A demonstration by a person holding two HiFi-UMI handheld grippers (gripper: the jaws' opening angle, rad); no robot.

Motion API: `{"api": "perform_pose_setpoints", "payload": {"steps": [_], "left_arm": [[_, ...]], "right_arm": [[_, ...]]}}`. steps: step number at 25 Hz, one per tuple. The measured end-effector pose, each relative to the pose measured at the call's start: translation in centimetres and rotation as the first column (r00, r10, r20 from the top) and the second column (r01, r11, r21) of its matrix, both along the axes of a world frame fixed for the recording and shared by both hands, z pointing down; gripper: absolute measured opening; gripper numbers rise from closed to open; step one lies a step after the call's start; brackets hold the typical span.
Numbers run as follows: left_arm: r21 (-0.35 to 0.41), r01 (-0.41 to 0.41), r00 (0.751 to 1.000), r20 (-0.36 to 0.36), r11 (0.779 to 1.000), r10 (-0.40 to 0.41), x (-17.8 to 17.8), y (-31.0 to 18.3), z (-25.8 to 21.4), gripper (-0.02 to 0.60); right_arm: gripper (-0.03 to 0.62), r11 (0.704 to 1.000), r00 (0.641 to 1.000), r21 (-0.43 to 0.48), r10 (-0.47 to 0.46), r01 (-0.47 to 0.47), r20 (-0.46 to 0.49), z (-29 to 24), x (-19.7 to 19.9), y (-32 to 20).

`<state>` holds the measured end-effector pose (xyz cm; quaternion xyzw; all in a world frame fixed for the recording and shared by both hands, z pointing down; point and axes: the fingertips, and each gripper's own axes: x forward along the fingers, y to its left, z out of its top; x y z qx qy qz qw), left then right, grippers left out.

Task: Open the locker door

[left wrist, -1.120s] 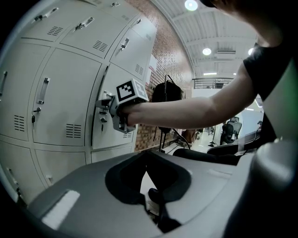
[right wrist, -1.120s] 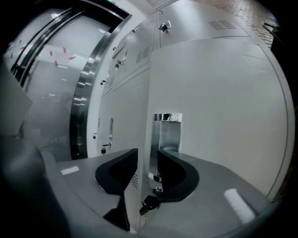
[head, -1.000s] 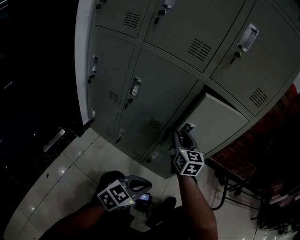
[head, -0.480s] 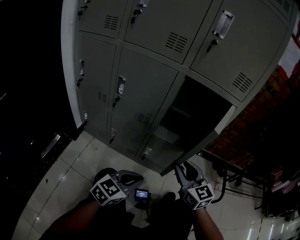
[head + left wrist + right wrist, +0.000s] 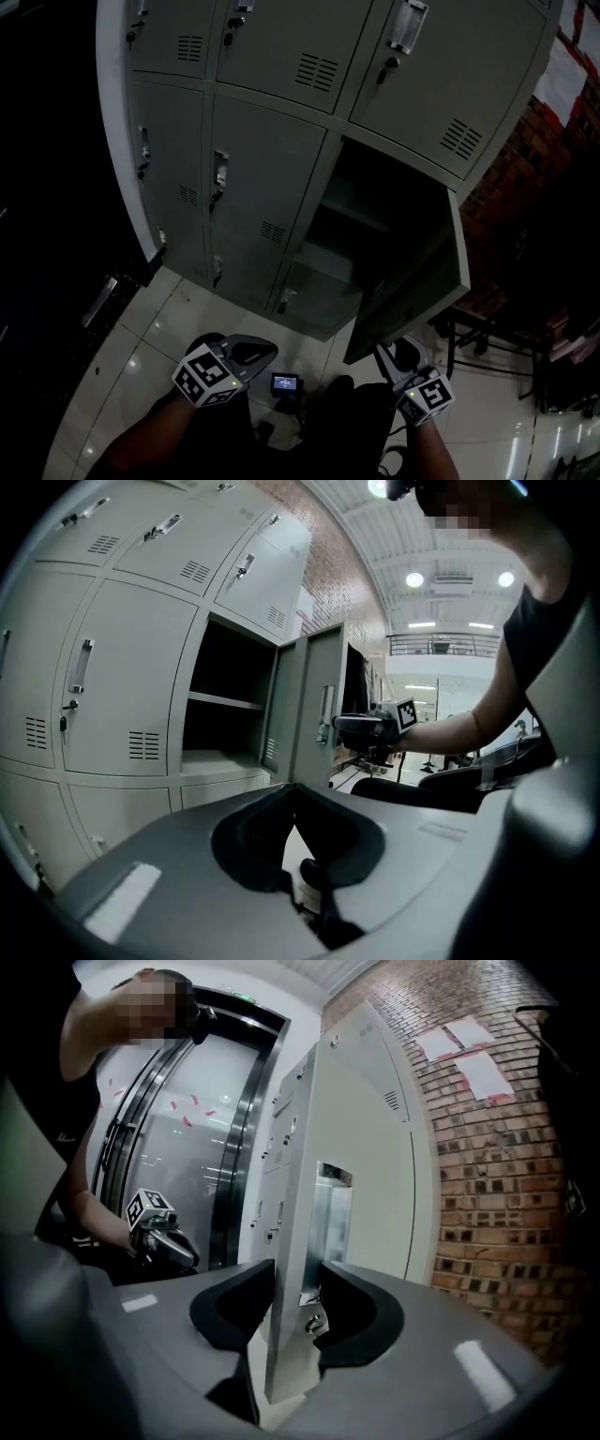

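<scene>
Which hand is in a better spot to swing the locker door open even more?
Right. The open locker door's edge stands between the fingers of the right gripper, which are opening. The left gripper hangs low, apart from the lockers, holding nothing.

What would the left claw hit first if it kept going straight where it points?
Most likely the open locker door: the left claw, shut and empty, aims at its lower part. Depth is unclear, so that is a guess.
</scene>
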<state>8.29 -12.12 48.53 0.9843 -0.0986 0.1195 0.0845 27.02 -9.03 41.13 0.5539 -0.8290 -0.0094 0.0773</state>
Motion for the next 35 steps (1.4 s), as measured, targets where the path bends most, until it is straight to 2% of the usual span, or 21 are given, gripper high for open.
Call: {"api": "perform_pose_setpoints", "payload": {"steps": [5, 11, 16, 20, 23, 26, 29, 33, 35], "left_arm": [[0.003, -0.005, 1.000, 0.002, 1.000, 0.005, 0.2, 0.1, 0.0, 0.011], [0.005, -0.006, 1.000, 0.009, 1.000, 0.006, 0.6, 0.1, 0.1, 0.011], [0.013, -0.005, 1.000, 0.022, 1.000, 0.004, 0.7, 0.1, 0.4, 0.011], [0.013, -0.001, 1.000, 0.024, 1.000, 0.000, 0.5, 0.0, 0.4, 0.011], [0.015, -0.001, 1.000, 0.027, 1.000, 0.000, 0.6, 0.1, 0.5, 0.011], [0.018, -0.002, 1.000, 0.031, 1.000, 0.001, 0.6, 0.1, 0.5, 0.011], [0.020, -0.001, 1.000, 0.031, 1.000, 0.001, 0.6, 0.1, 0.5, 0.011], [0.022, 0.000, 0.999, 0.032, 1.000, -0.001, 0.5, 0.1, 0.6, 0.011], [0.023, 0.000, 0.999, 0.032, 1.000, 0.000, 0.6, 0.1, 0.5, 0.011]], "right_arm": [[0.158, 0.998, 0.997, 0.003, 0.069, -0.069, -0.015, 0.2, 2.3, 1.1], [0.164, 0.990, 0.989, -0.006, 0.142, -0.142, -0.044, 0.4, 3.2, 1.2], [0.182, 0.960, 0.961, -0.064, 0.270, -0.274, -0.056, 0.8, 4.8, 1.6], [0.186, 0.944, 0.946, -0.081, 0.315, -0.321, -0.081, 1.1, 5.4, 2.7], [0.177, 0.944, 0.946, -0.081, 0.312, -0.319, -0.093, 1.3, 5.0, 3.8], [0.156, 0.943, 0.944, -0.063, 0.323, -0.327, -0.064, 1.1, 4.9, 5.0], [0.087, 0.952, 0.953, -0.030, 0.304, -0.304, -0.001, 0.5, 4.2, 6.0], [0.003, 0.986, 0.985, -0.007, 0.169, -0.169, 0.031, 0.8, 1.4, 5.7], [0.002, 0.996, 0.996, -0.013, 0.086, -0.086, 0.031, 1.7, -0.2, 5.2]]}}
